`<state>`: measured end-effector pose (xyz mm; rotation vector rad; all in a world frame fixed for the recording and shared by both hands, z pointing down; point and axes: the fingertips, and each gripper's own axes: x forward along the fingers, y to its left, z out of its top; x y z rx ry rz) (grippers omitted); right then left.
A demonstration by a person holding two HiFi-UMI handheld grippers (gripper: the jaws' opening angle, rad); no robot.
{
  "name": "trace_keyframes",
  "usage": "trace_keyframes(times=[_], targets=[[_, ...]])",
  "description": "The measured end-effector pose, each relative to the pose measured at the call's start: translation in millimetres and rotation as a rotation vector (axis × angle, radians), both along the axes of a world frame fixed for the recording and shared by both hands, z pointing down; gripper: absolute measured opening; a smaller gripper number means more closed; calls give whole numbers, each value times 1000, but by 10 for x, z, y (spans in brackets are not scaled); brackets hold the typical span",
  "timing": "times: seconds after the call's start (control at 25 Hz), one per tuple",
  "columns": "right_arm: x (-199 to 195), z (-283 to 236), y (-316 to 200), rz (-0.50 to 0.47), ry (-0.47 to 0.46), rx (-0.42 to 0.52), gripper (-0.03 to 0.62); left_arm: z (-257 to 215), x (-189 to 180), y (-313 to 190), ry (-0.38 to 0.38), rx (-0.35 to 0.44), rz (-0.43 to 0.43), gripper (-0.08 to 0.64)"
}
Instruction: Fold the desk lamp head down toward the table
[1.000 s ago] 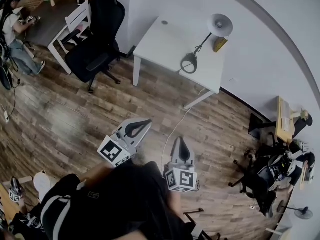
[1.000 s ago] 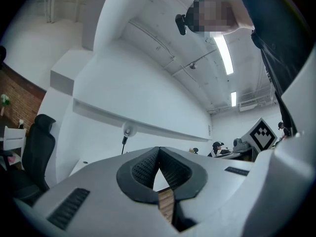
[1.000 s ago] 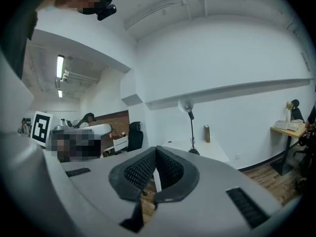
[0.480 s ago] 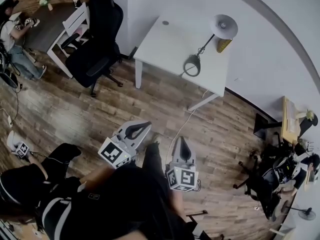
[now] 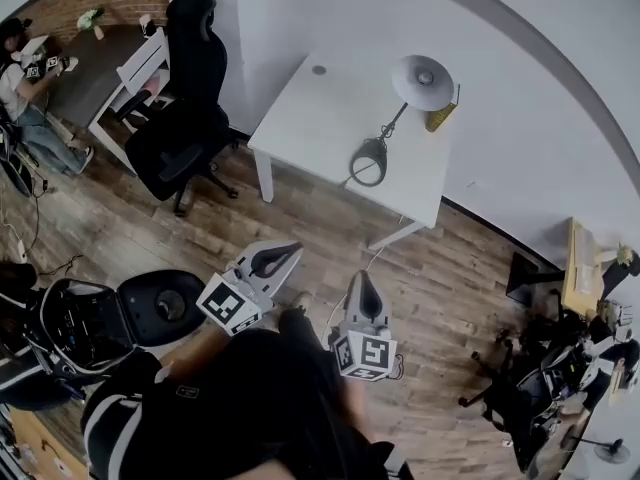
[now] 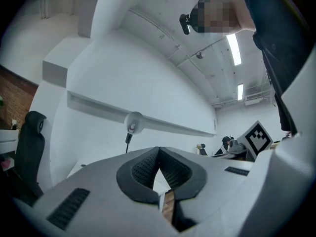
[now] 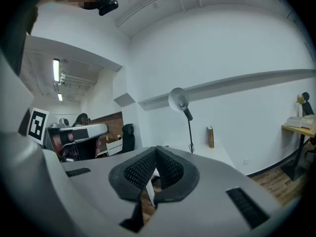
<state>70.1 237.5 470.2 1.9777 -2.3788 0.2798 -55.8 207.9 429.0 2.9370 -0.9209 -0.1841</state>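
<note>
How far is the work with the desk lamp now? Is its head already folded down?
Done: nothing yet. The desk lamp stands on the white table with its head raised. In hand: nothing; the left tongs and right tongs are shut and empty, over the wooden floor, apart from the table. Left: reach the lamp, grip the head and fold it down.

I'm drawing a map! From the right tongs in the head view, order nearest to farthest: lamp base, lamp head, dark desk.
1. Lamp base, front of white table.
2. Lamp head, at the table's back edge.
3. Dark desk, far upper left.
</note>
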Motion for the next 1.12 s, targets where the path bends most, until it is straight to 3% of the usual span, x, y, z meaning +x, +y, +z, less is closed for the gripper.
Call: trace_keyframes(times=[0.28, 0.64, 0.84, 1.12], targets=[[402, -195, -686, -73, 21, 24, 12, -174, 426, -567, 16, 0, -46, 25], [426, -296, -1213, -111, 11, 37, 12, -321, 490, -1091, 3, 34, -67, 25], [349, -313, -1538, -99, 28, 40, 12, -309, 432, -1497, 6, 44, -45, 25], [197, -412, -1971, -12, 45, 30, 12, -498, 342, -2047, 50, 47, 56, 25]])
